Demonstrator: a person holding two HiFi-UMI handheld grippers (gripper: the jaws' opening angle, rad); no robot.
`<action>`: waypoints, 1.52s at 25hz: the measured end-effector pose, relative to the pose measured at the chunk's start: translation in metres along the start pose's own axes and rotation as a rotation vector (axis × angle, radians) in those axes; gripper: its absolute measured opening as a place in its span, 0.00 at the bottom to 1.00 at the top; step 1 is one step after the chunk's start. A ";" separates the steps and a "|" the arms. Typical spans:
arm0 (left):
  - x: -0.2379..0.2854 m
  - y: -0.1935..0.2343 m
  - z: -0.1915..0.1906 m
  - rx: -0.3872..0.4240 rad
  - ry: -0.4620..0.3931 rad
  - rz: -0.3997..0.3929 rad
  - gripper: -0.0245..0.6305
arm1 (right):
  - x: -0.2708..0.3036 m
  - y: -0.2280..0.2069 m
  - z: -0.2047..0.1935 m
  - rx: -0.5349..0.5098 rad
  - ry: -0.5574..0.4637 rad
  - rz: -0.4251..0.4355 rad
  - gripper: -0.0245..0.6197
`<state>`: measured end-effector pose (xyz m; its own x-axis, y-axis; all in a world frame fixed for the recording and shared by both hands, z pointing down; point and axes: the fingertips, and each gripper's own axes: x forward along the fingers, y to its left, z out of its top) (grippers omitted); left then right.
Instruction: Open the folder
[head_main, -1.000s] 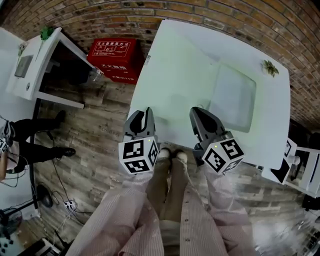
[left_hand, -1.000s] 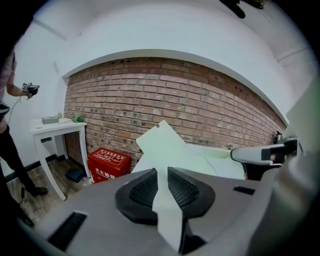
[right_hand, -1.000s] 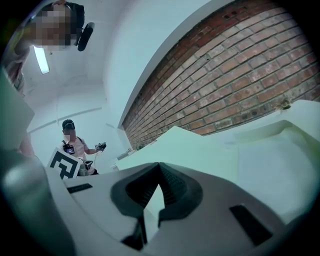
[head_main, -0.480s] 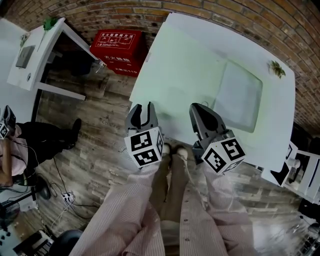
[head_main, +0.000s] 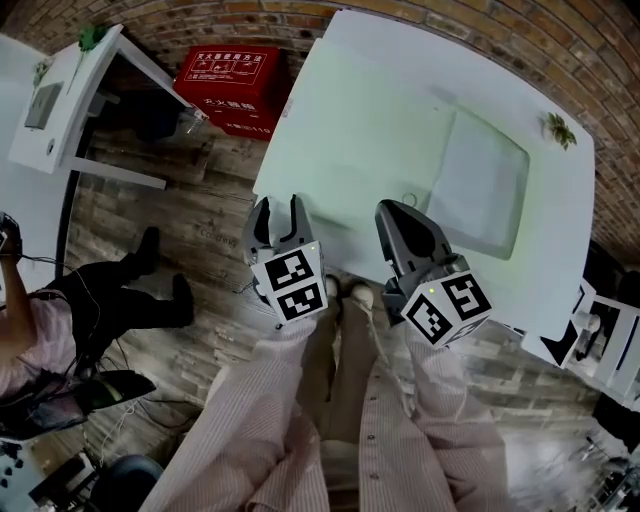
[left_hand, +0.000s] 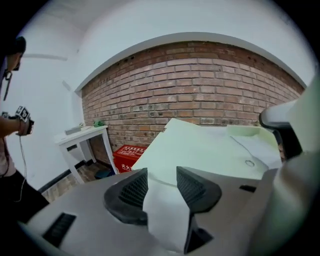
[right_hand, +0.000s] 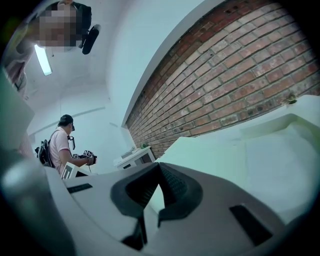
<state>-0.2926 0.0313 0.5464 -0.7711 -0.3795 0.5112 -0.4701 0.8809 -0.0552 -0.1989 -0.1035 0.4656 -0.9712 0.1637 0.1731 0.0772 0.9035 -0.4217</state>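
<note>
While left gripper (head_main: 278, 208) jaws were just opening empty and right gripper (head_main: 394, 220) jaws sit closed, folder (head_main: 482, 185) at two o'clock may skid if prodded.

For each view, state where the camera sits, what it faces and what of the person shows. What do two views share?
Head view: on the head, steeply down at table, folder; shows left gripper, right gripper, sleeves.
Left gripper view: on that gripper, facing the brick wall over the table; empty jaws, just opening.
Right gripper view: on that gripper, along the table; jaws together.
Both gripper views show the side table.
</note>
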 end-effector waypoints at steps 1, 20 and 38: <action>0.001 -0.002 0.000 0.044 0.002 -0.009 0.29 | 0.001 0.000 0.000 0.002 0.001 -0.001 0.04; 0.018 -0.031 -0.021 0.310 0.145 -0.170 0.03 | 0.010 -0.008 0.008 -0.003 0.007 0.018 0.04; 0.014 -0.032 -0.018 0.418 0.166 -0.258 0.03 | -0.002 -0.013 0.022 -0.004 0.001 -0.005 0.04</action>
<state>-0.2804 0.0027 0.5703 -0.5451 -0.4896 0.6806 -0.7935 0.5633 -0.2303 -0.2030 -0.1244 0.4513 -0.9713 0.1596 0.1767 0.0730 0.9060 -0.4170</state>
